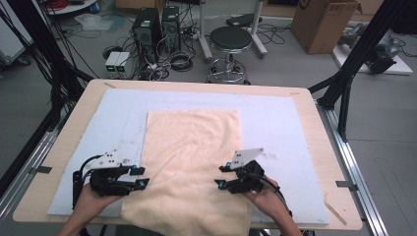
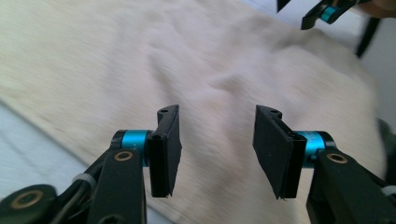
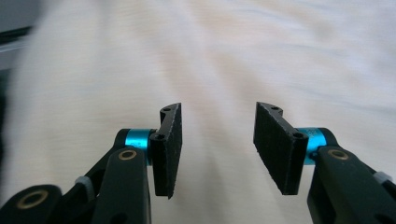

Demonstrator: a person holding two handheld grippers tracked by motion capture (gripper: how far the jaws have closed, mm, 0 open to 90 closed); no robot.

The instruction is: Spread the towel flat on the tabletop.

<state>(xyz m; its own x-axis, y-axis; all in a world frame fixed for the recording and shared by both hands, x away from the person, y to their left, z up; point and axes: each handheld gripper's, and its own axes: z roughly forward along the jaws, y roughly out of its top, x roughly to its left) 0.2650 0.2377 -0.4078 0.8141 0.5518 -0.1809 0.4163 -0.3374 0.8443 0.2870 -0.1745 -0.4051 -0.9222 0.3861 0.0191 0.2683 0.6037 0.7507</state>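
Two black claws sit nearest, one in each hand at the worktop's near edge. Left claw (image 1: pixel 141 177) has its jaws apart with nothing between them; in the left gripper view its flat, matte rectangular pads (image 2: pixel 166 151) hang over the cloth without touching it. Right claw (image 1: pixel 222 176) likewise stands open and empty, its rough black pads (image 3: pixel 275 149) above the fabric. Turquoise metal collars (image 2: pixel 133 140) join the pads to the black arms. A cream cloth (image 1: pixel 192 147), soft, faintly wrinkled and rectangular, lies flat between the claws on a pale blue mat (image 1: pixel 275 123), its near end draping over the edge. Rounded corners finish the light wooden worktop (image 1: pixel 314 105). No writing is readable.
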